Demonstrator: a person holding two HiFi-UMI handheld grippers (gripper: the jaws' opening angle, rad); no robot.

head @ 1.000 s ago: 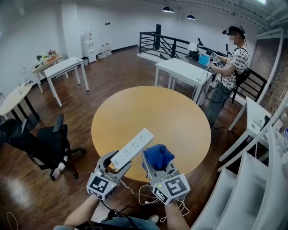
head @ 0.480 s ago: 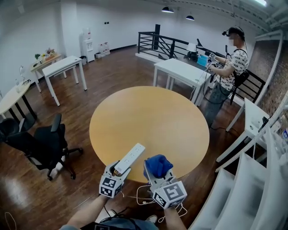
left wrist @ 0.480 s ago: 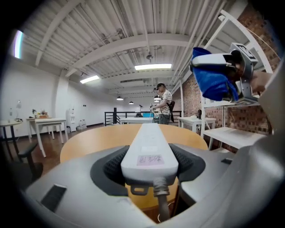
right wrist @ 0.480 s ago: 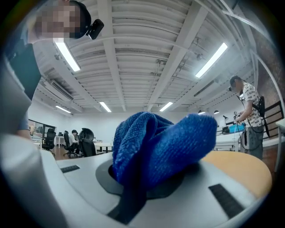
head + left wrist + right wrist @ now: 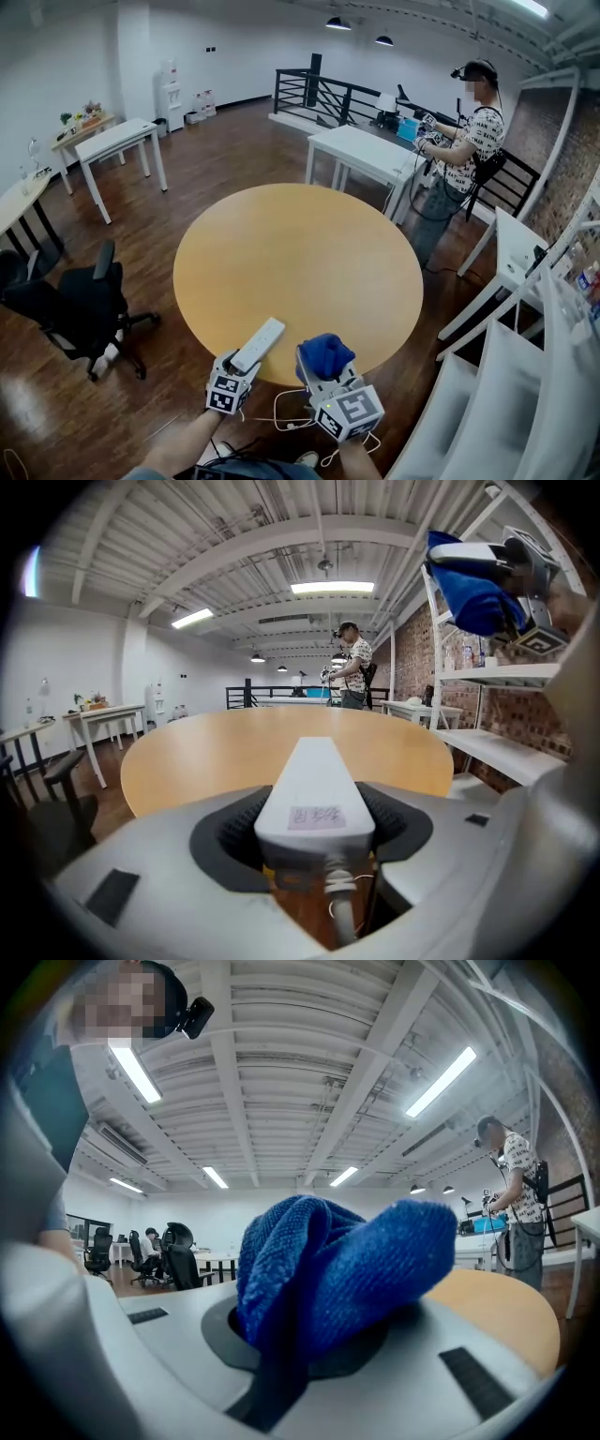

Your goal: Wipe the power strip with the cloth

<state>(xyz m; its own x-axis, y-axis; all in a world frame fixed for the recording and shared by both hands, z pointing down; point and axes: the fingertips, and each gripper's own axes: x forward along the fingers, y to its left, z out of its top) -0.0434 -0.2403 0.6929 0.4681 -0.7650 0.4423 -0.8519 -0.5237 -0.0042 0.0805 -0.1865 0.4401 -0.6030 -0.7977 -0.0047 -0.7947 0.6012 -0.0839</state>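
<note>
clearly, your left gripper (image 5: 240,367) clamped the power strip (image 5: 258,344) by its cord end over the table (image 5: 281,253) edge; your right gripper (image 5: 323,373) pinched the cloth (image 5: 325,354). you likely needed the strip steady and the cloth pressed flat along it.

A round tan surface (image 5: 300,253) stands in the middle of a dark wooden floor (image 5: 220,159). White walls (image 5: 56,66) close the far side and a brick wall (image 5: 574,173) the right. One white table (image 5: 114,141) stands at the left and another (image 5: 361,150) behind, where a person (image 5: 466,141) stands near a black railing (image 5: 319,94). A black office chair (image 5: 70,305) sits at the left, white shelving (image 5: 506,394) at the right. Pendant lamps (image 5: 337,22) hang lit overhead.
</note>
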